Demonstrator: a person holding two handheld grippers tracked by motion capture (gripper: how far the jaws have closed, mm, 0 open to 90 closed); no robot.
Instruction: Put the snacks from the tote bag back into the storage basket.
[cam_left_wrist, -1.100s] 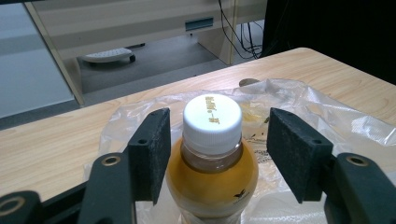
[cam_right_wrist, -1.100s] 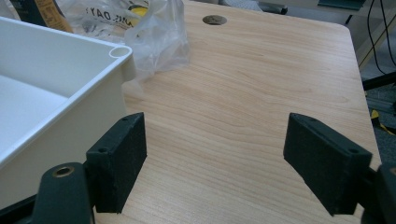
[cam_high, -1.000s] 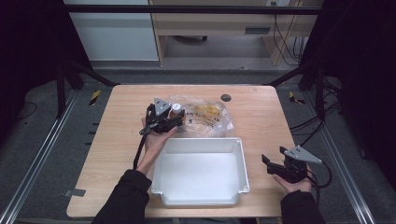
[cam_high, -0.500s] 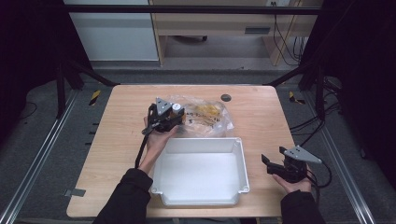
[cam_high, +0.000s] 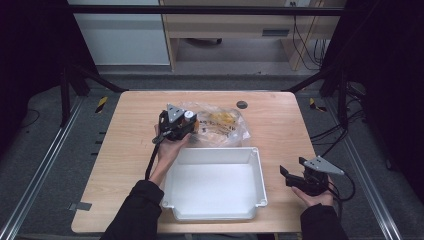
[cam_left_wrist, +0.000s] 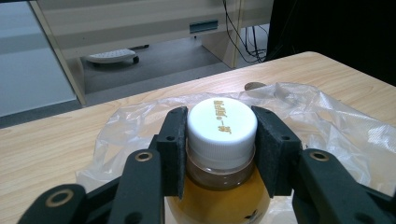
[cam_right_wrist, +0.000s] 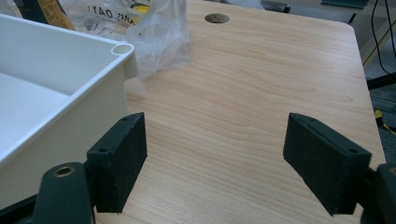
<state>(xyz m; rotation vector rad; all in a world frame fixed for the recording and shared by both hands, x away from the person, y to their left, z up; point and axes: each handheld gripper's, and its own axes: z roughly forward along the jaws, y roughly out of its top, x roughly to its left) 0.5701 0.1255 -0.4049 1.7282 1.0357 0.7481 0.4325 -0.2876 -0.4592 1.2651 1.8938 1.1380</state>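
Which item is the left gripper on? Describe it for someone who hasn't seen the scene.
On the wooden table, behind the white bin, lies a clear plastic bag. The bottle stands there: white screw cap, amber liquid, clamped by the left gripper.

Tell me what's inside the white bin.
Nothing shows inside the bin: its floor looks bare in the high view. The strip under its near wall is hidden. The bottle is outside, clamped in the left tool.

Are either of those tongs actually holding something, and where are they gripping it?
The left tongs grip a bottle by its white cap. The right tongs are open and hold nothing.
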